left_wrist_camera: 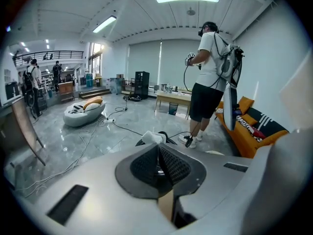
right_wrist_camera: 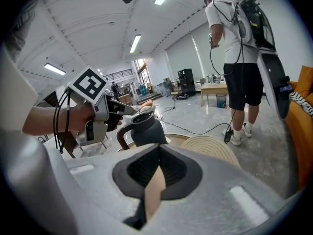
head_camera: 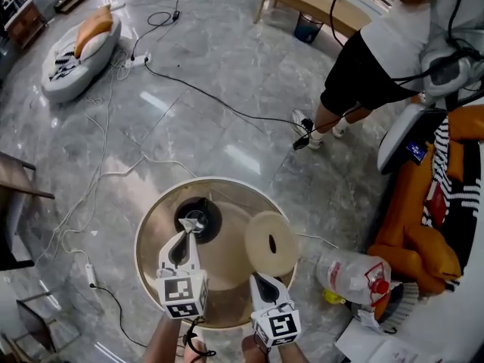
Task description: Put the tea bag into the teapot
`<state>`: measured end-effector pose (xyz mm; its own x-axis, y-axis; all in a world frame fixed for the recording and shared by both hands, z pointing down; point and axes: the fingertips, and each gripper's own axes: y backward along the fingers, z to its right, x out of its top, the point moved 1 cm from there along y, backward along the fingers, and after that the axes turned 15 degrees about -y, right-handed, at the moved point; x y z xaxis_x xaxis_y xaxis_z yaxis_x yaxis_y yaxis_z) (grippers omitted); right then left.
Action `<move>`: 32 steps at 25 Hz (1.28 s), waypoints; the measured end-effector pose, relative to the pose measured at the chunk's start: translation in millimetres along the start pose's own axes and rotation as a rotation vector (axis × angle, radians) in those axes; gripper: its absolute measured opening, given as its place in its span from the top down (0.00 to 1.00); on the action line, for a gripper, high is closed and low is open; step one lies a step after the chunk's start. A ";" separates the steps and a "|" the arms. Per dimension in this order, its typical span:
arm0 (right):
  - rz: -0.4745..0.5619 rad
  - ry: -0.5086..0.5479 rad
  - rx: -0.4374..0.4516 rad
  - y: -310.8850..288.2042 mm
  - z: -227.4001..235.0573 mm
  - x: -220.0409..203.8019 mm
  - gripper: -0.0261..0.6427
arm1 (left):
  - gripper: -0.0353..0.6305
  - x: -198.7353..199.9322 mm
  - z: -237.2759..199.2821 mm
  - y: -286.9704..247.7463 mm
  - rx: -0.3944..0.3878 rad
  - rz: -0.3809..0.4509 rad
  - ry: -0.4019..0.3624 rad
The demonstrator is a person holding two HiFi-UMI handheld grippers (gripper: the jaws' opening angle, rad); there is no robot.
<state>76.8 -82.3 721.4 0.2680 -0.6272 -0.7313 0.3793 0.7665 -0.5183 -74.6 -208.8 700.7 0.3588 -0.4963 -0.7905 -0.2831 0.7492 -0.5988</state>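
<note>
A dark teapot [head_camera: 210, 215] stands on the round tan table [head_camera: 151, 229], left of centre. My left gripper [head_camera: 194, 226] is shut on a small white tea bag [head_camera: 195, 219] and holds it right over the teapot's open mouth. In the left gripper view the tea bag [left_wrist_camera: 152, 137] sticks out past the shut left gripper [left_wrist_camera: 157, 145], with the teapot's dark rim [left_wrist_camera: 169, 140] just behind. In the right gripper view the left gripper [right_wrist_camera: 132, 110] holds the tea bag [right_wrist_camera: 143, 109] above the teapot [right_wrist_camera: 146, 131]. My right gripper [head_camera: 259, 278] [right_wrist_camera: 157, 148] is shut and empty, near the table's front edge.
A round woven mat [head_camera: 271, 243] [right_wrist_camera: 210, 148] lies on the table's right side. A person [head_camera: 378, 59] stands beyond the table on the right. Cables [head_camera: 189, 89] trail across the grey floor. An orange sofa [head_camera: 423, 225] and a plastic bag [head_camera: 352, 274] are at the right.
</note>
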 end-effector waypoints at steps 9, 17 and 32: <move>0.001 -0.024 -0.019 0.7 14.3 4.7 0.96 | 0.91 -3.3 -1.6 -15.8 -0.001 -0.070 -0.014; 0.005 -0.032 -0.022 3.1 12.8 0.4 0.96 | 0.63 -1.9 9.7 -15.3 -0.083 -0.023 0.016; 0.037 -0.014 -0.045 48.6 -3.4 22.9 0.96 | 0.68 40.1 14.6 30.9 -0.063 0.046 -0.038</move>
<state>98.4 -59.0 678.0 0.2938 -0.6003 -0.7438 0.3290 0.7941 -0.5110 -56.0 -199.2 652.4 0.3771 -0.4444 -0.8126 -0.3549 0.7411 -0.5700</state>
